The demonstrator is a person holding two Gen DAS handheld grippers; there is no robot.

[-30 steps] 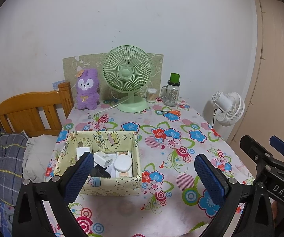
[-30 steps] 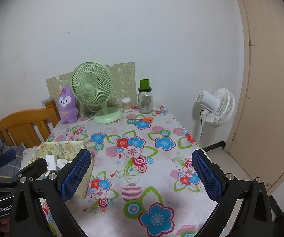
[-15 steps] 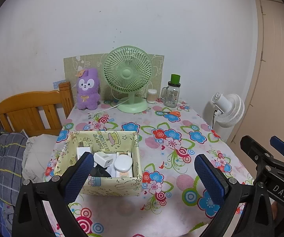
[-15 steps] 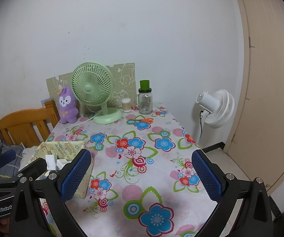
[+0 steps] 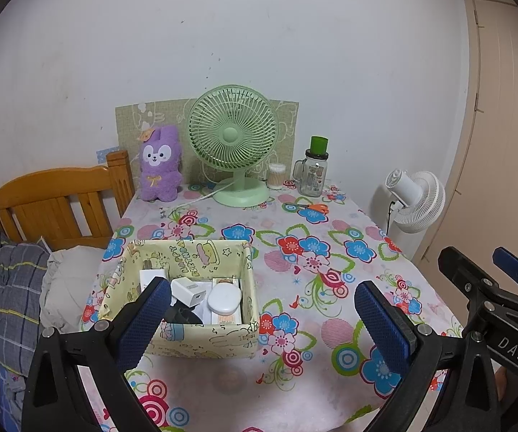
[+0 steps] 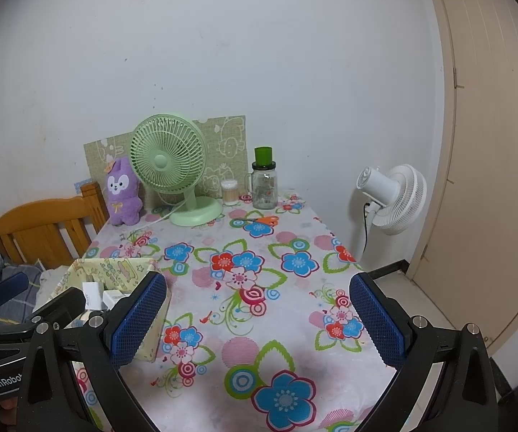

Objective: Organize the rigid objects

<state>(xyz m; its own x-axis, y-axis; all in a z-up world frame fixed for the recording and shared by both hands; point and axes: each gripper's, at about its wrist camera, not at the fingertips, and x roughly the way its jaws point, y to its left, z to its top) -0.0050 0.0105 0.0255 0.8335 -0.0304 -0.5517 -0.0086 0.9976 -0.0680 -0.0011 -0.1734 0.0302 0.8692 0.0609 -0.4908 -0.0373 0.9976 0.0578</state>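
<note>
Both grippers hang wide apart, holding nothing: the left gripper (image 5: 262, 309) above the box (image 5: 205, 338), the right gripper (image 6: 259, 309) with the box beside its left finger.

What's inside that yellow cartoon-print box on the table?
The yellow box holds a white charger plug, a round white gadget, small white boxes and something black. The left gripper's finger and the near wall cover whatever lies lower down.
</note>
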